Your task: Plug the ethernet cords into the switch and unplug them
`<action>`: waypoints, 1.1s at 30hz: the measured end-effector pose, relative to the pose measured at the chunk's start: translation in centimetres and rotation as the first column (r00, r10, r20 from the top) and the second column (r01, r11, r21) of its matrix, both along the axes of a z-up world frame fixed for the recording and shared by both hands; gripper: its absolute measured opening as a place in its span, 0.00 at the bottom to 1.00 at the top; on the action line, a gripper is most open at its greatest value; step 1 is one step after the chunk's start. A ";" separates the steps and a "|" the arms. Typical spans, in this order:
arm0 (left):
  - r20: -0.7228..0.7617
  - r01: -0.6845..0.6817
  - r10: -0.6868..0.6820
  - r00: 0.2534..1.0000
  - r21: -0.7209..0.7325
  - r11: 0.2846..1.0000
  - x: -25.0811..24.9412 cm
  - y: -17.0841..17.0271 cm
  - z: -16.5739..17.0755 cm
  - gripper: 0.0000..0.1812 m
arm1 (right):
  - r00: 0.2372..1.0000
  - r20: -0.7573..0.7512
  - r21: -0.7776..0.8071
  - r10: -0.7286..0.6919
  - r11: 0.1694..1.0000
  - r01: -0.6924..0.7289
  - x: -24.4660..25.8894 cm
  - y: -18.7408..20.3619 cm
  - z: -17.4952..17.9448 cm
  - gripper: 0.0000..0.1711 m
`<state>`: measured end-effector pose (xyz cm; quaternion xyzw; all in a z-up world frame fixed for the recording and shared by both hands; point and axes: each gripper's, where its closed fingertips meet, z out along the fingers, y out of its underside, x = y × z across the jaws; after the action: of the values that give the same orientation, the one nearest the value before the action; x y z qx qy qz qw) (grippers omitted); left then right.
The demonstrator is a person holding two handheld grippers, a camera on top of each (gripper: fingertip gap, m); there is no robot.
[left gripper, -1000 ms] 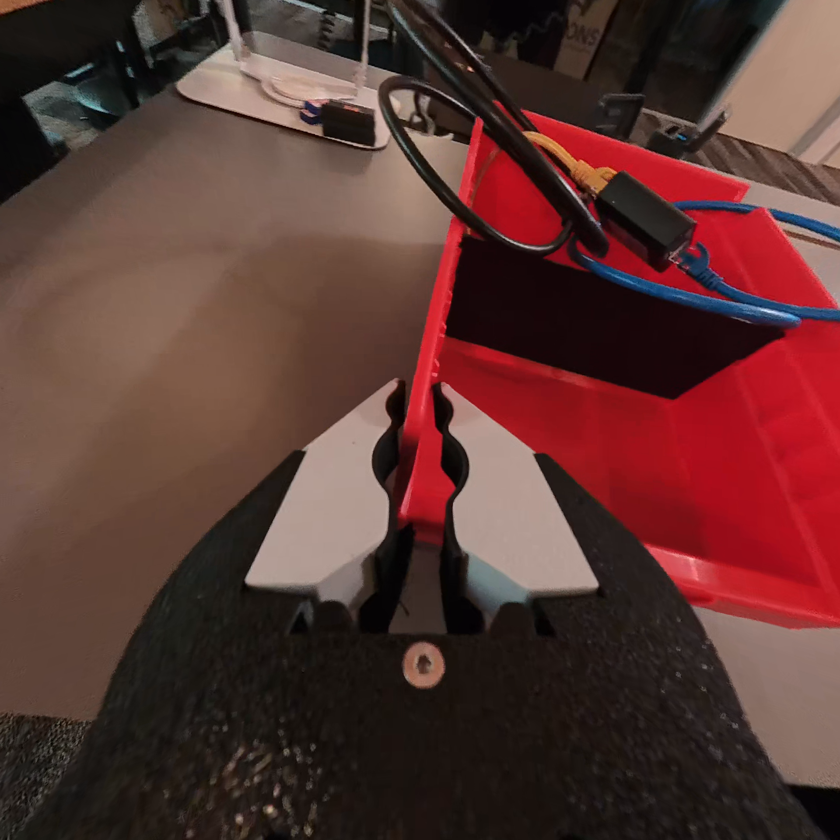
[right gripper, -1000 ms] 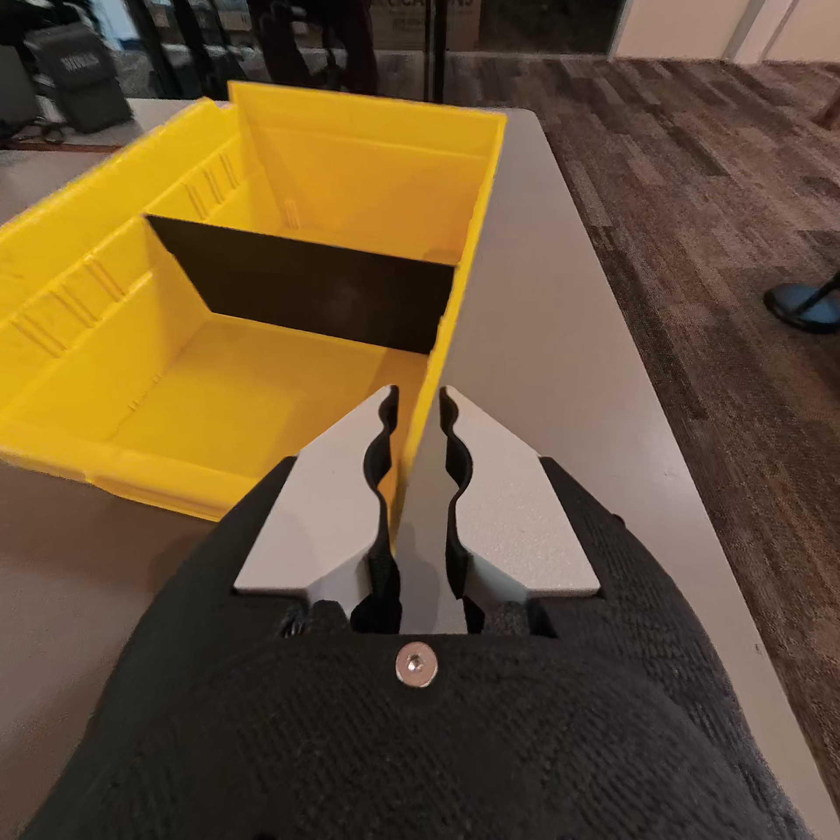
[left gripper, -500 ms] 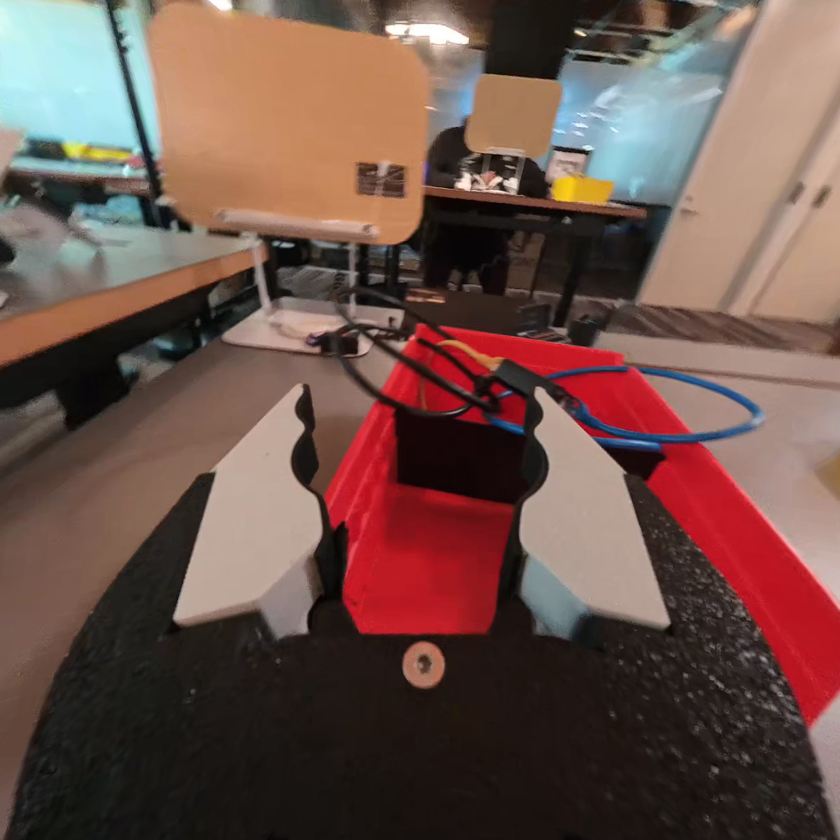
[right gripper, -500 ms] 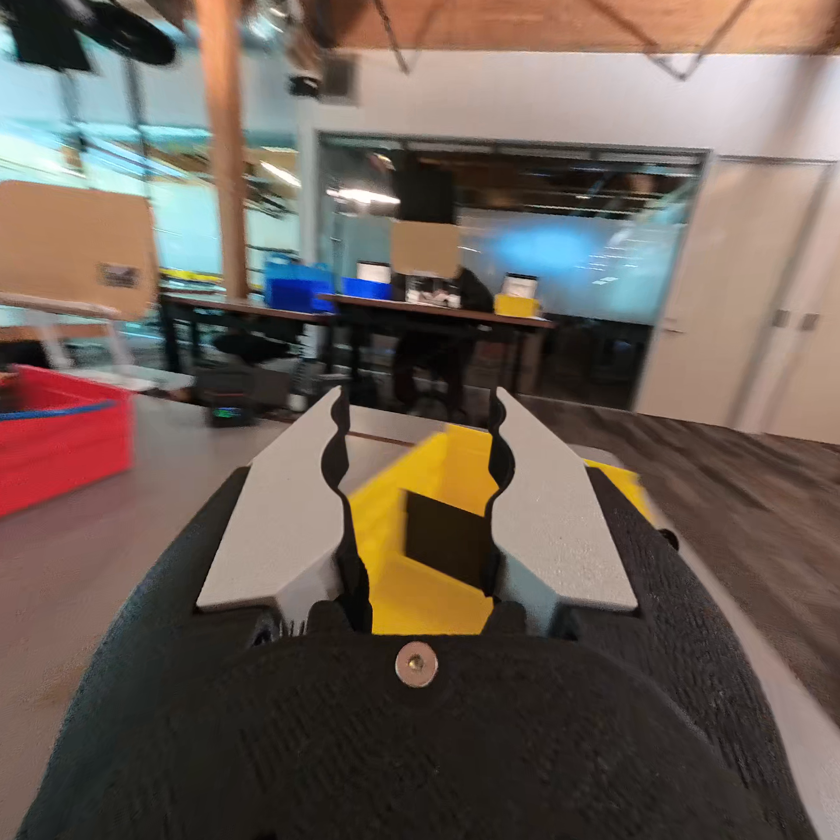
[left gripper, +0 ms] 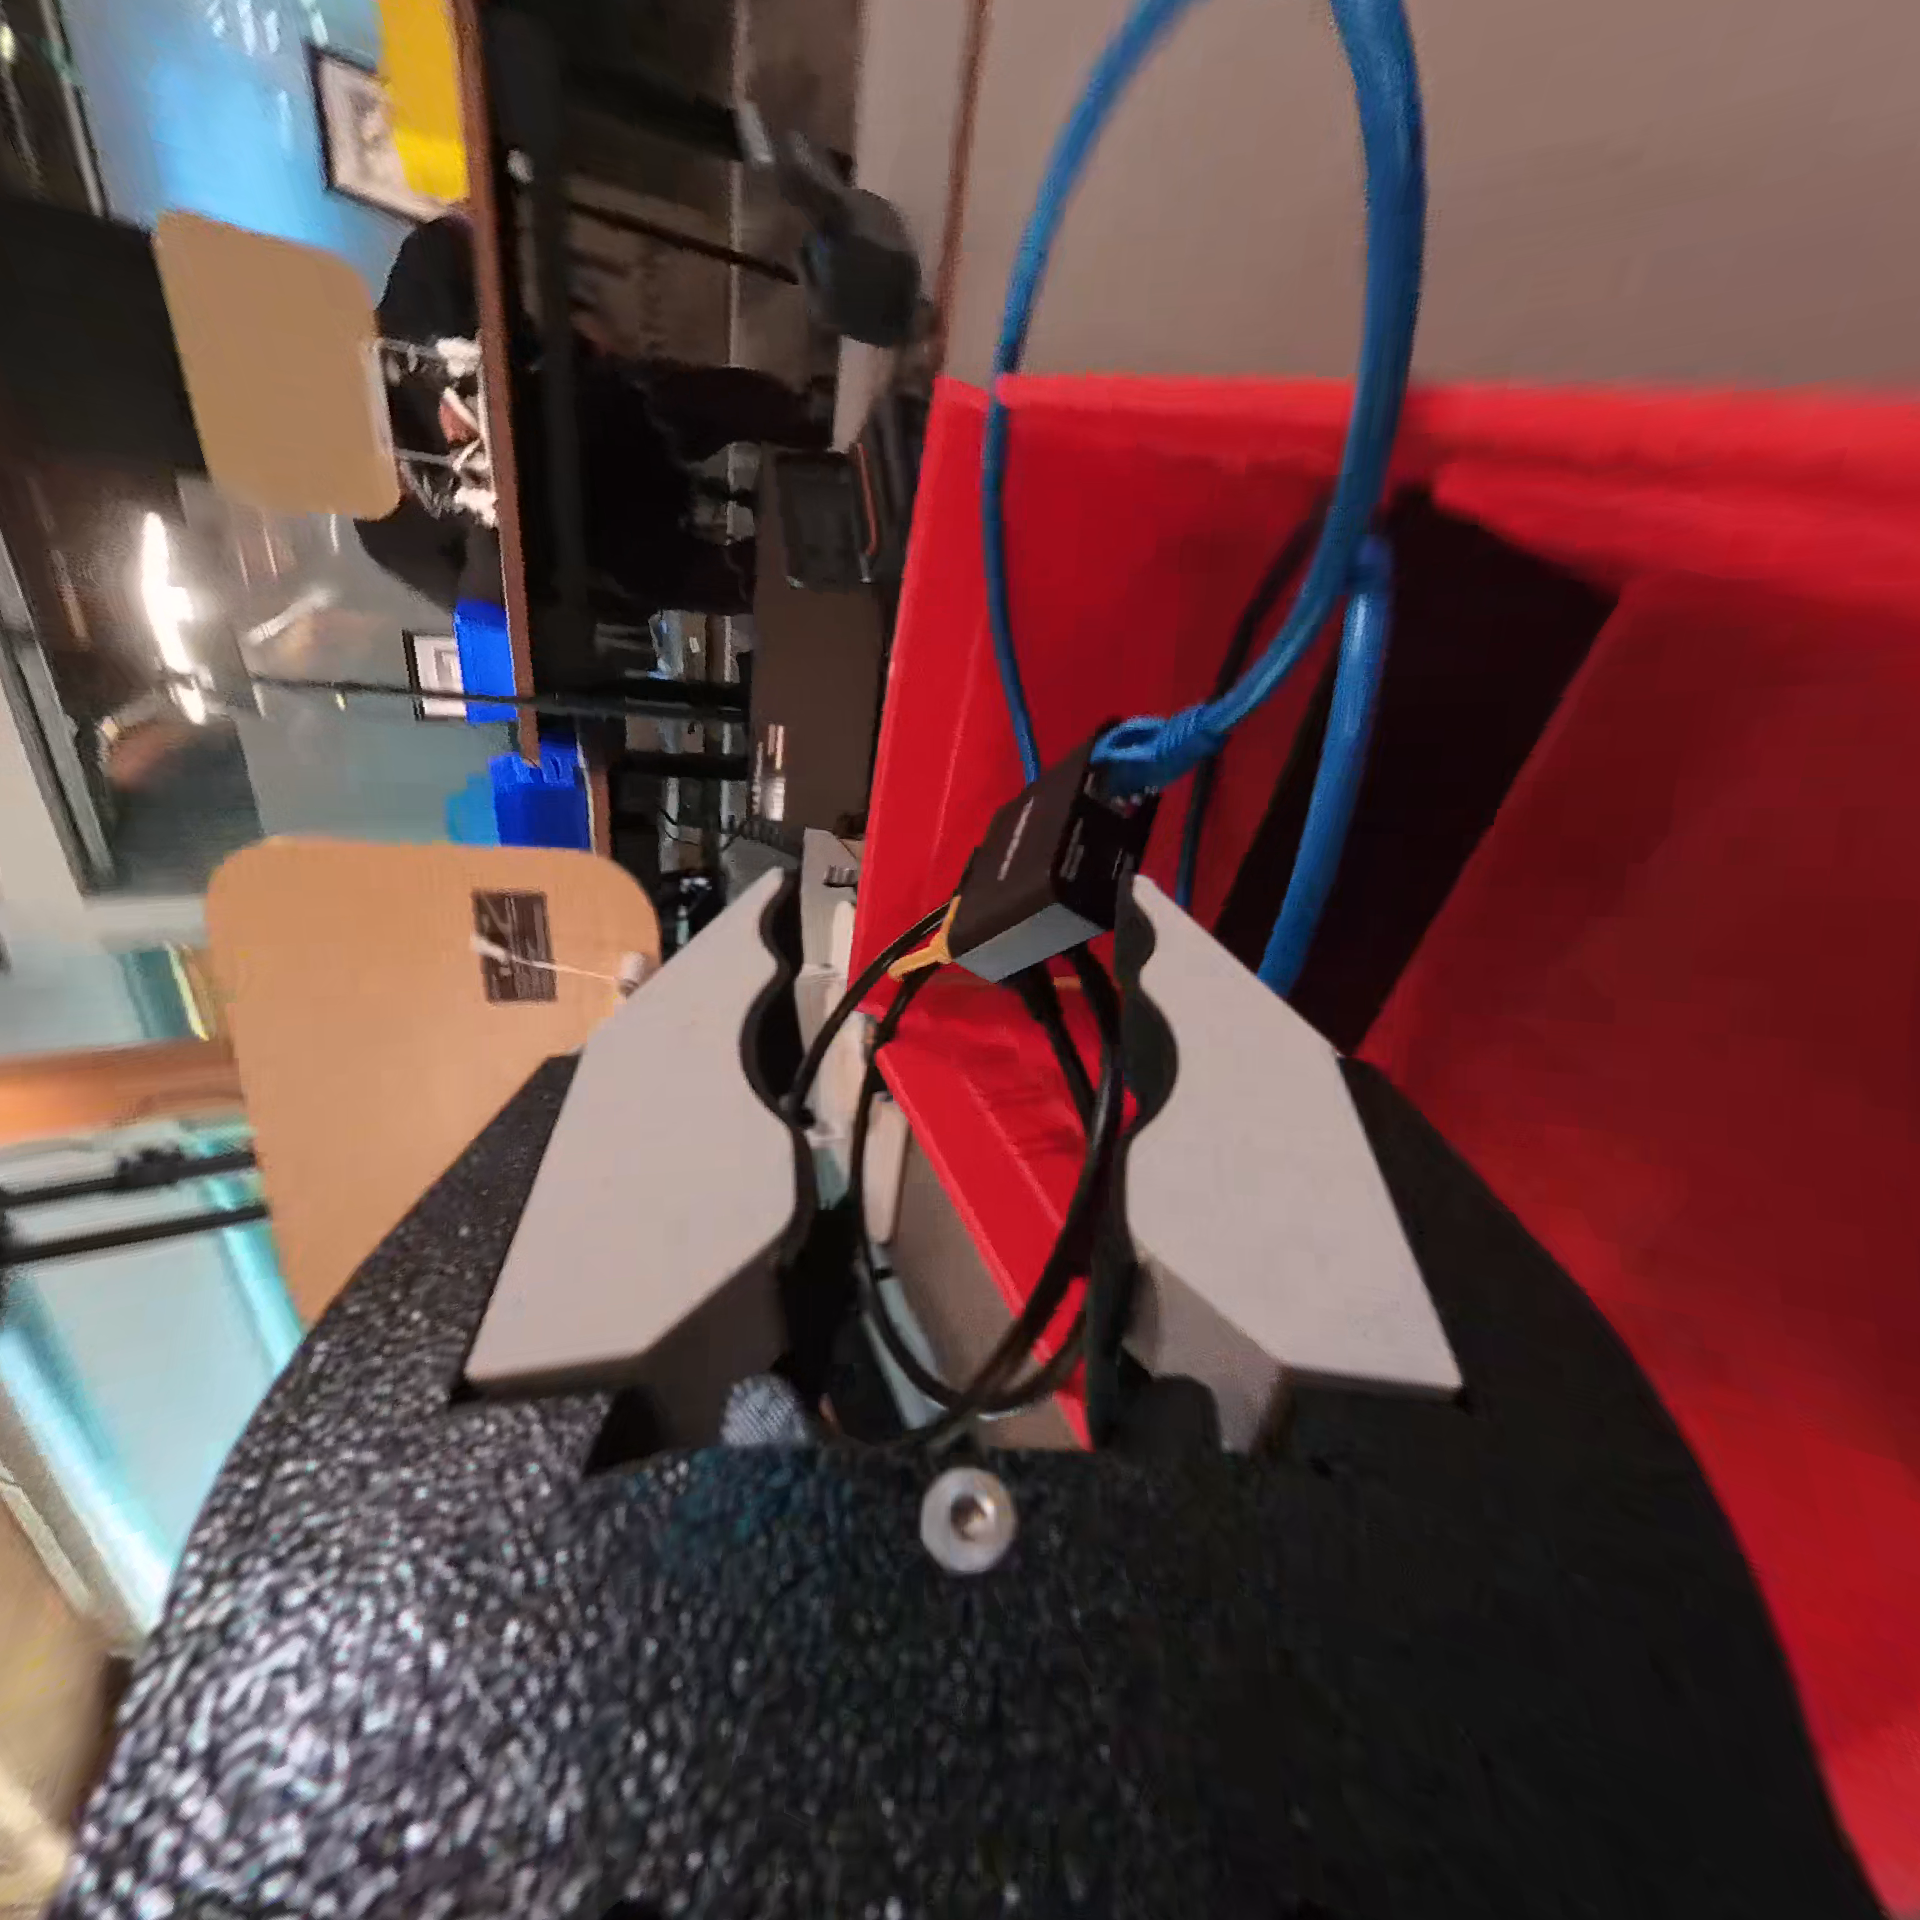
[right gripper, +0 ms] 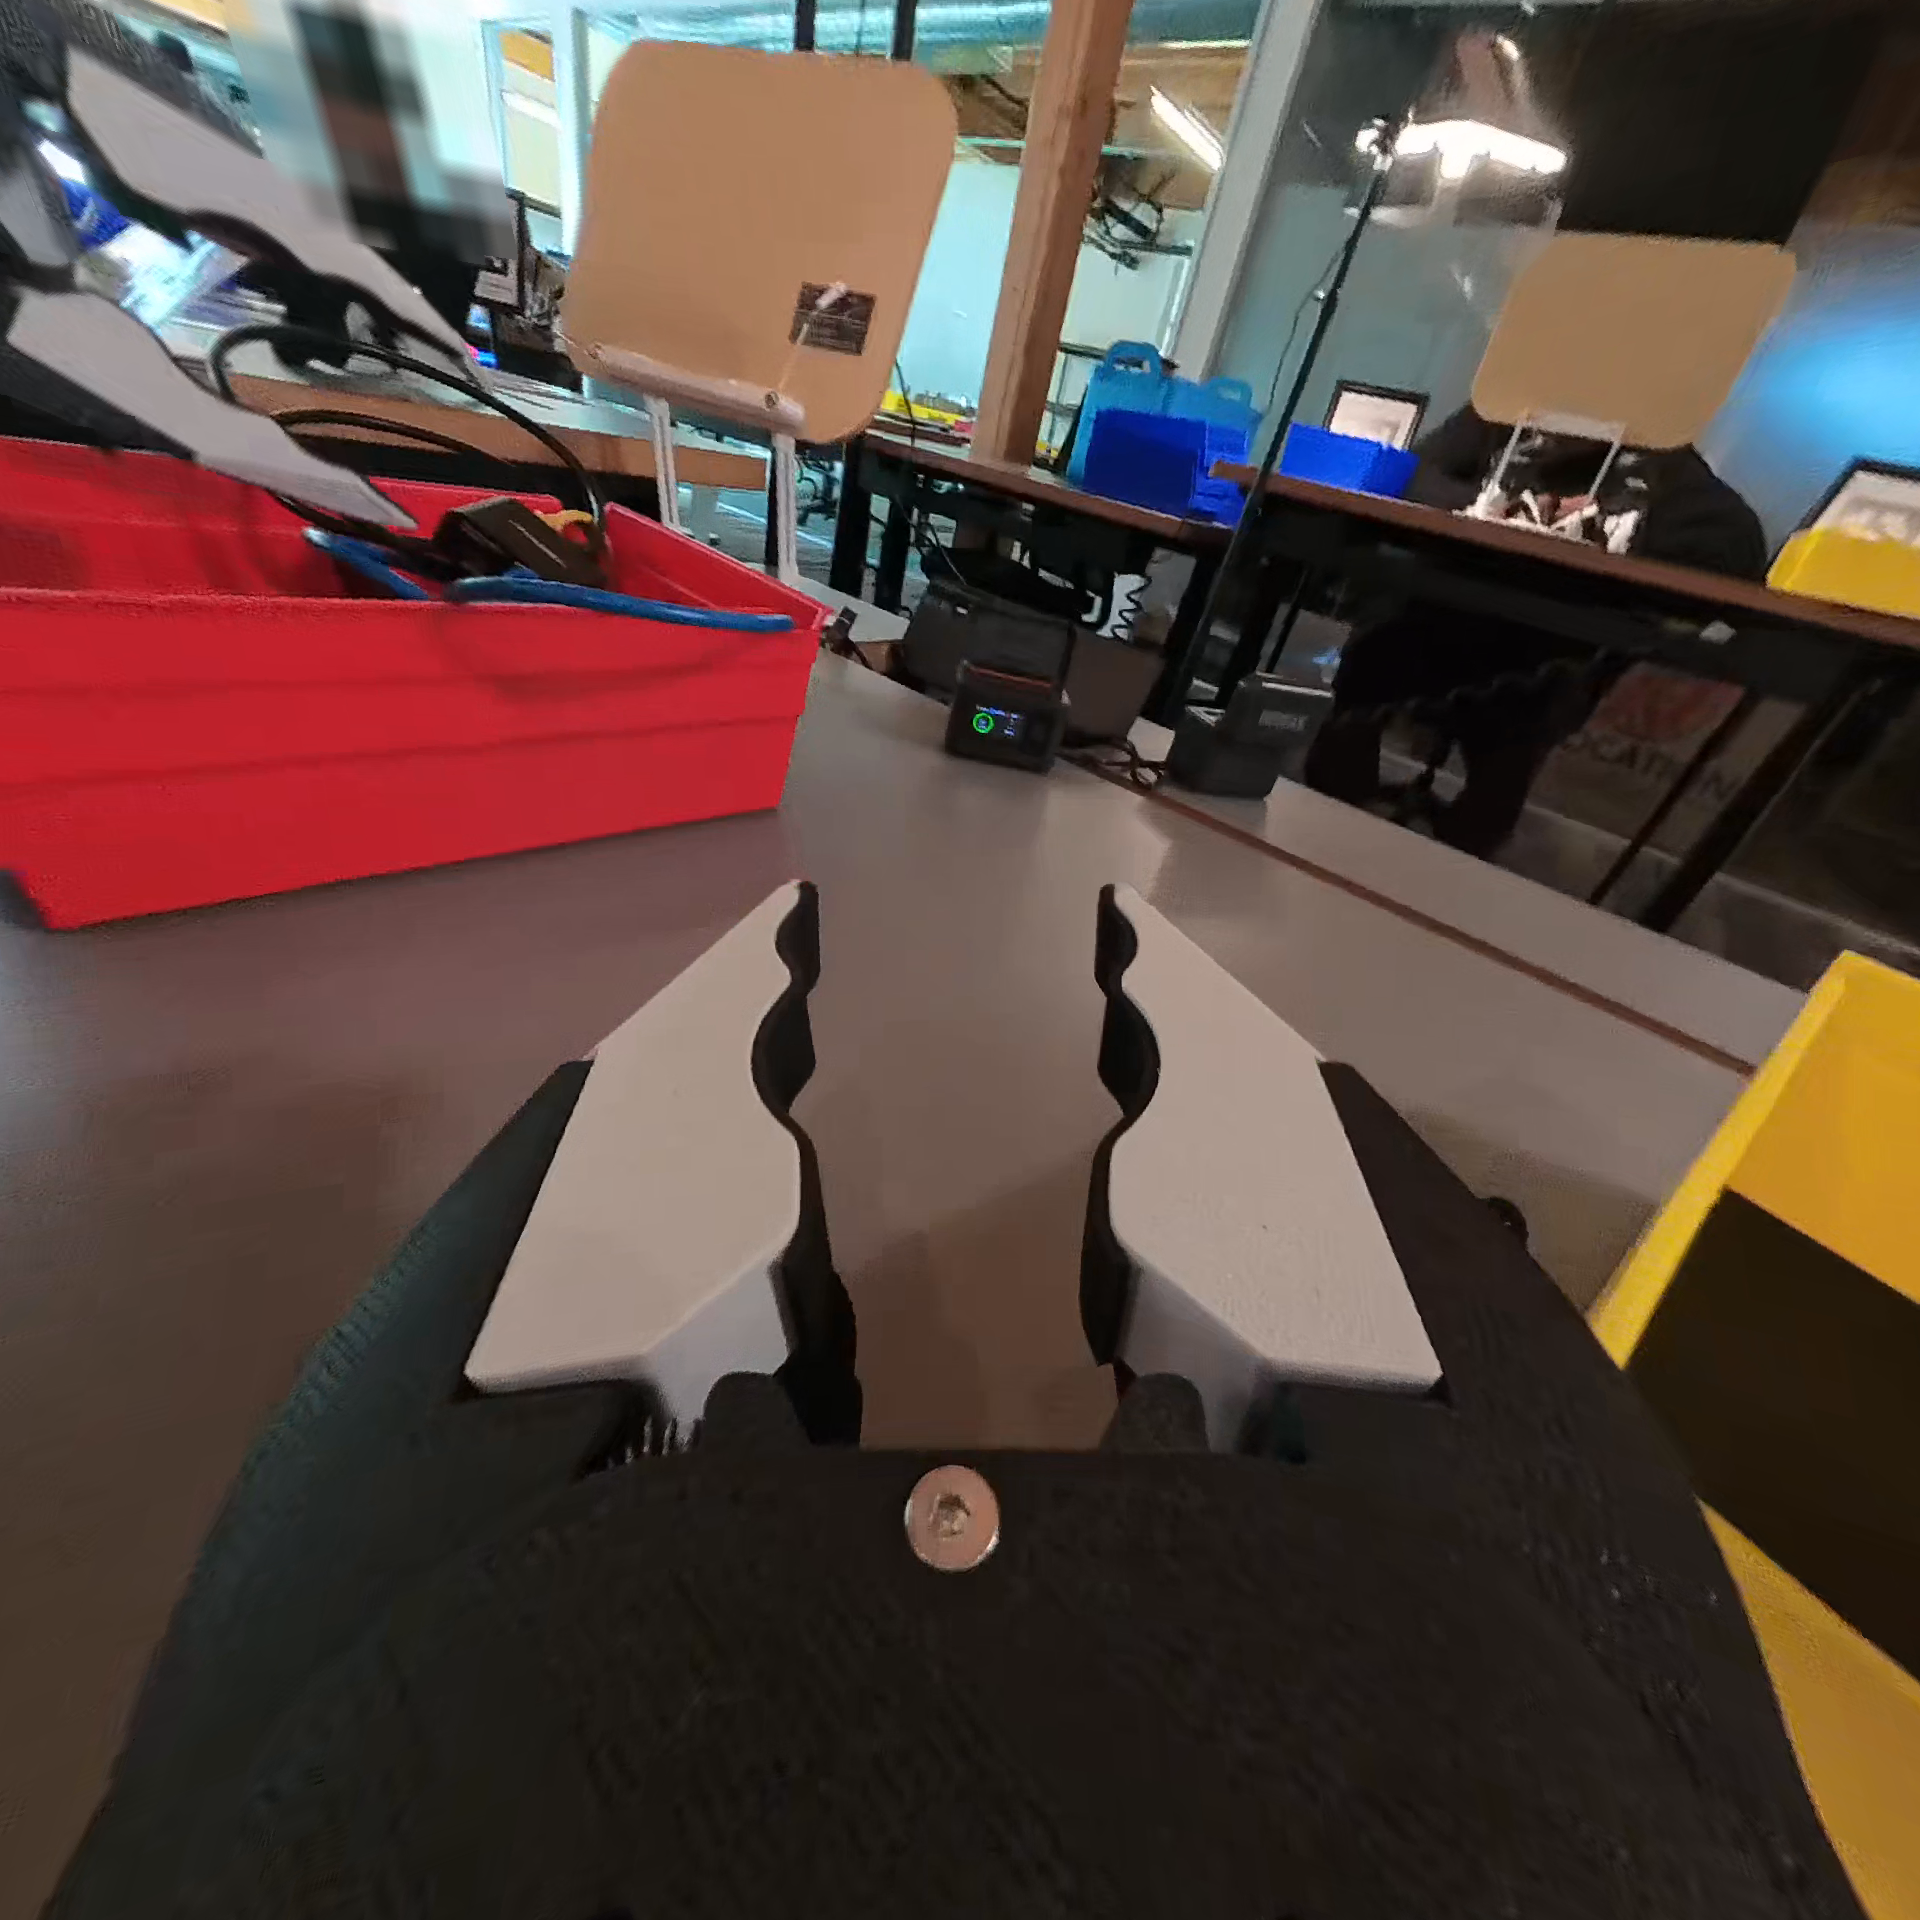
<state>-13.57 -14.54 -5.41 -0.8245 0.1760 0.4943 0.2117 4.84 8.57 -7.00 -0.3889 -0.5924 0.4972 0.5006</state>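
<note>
A small black switch (left gripper: pixel 1060 873) lies in the far half of the red bin (left gripper: pixel 1662 935). A blue ethernet cord (left gripper: pixel 1371 312) is plugged into one end and loops out over the bin rim. A yellow cord end (left gripper: pixel 930 951) and a black cable (left gripper: pixel 1039 1195) sit at the other end. My left gripper (left gripper: pixel 956 894) is open and rolled on its side, with the switch between its fingertips. My right gripper (right gripper: pixel 954 894) is open and empty, low over the grey table. From there I see the red bin (right gripper: pixel 416 748), the switch (right gripper: pixel 509 540), the blue cord (right gripper: pixel 623 603) and the left gripper (right gripper: pixel 208 364).
A yellow bin (right gripper: pixel 1818 1143) with a black divider stands close on the right of my right gripper. A small black device with a lit screen (right gripper: pixel 1003 717) sits at the table's far edge. A tan board on a white stand (right gripper: pixel 769 229) rises behind the red bin. Tip to tip, the grippers are about 30 centimetres apart.
A second ago my left gripper was shut on the red bin's wall, my right at the yellow bin's. Both opened and lifted. The left rolled over the switch; the right turned towards the red bin.
</note>
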 end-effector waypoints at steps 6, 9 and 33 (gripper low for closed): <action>-0.077 0.071 -0.088 0.993 -0.203 0.977 -2.3 0.7 -1.9 0.38 | 1.000 -0.002 -0.048 0.006 0.999 -0.006 0.2 0.5 0.6 0.29; -0.134 0.056 -0.103 0.986 -0.319 0.946 -3.0 0.8 -2.0 0.40 | 1.000 0.016 -0.058 0.011 0.998 -0.010 0.2 0.5 0.4 0.29; -0.194 0.005 -0.085 0.977 -0.384 0.923 -5.3 0.5 -4.0 0.12 | 0.994 0.109 -0.055 0.028 0.998 -0.022 0.0 0.5 -1.2 0.22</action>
<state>-18.83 -14.07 -9.42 -0.7898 0.3087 0.5287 0.0394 4.82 9.04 -8.16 -0.4215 -0.6102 0.4971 0.4504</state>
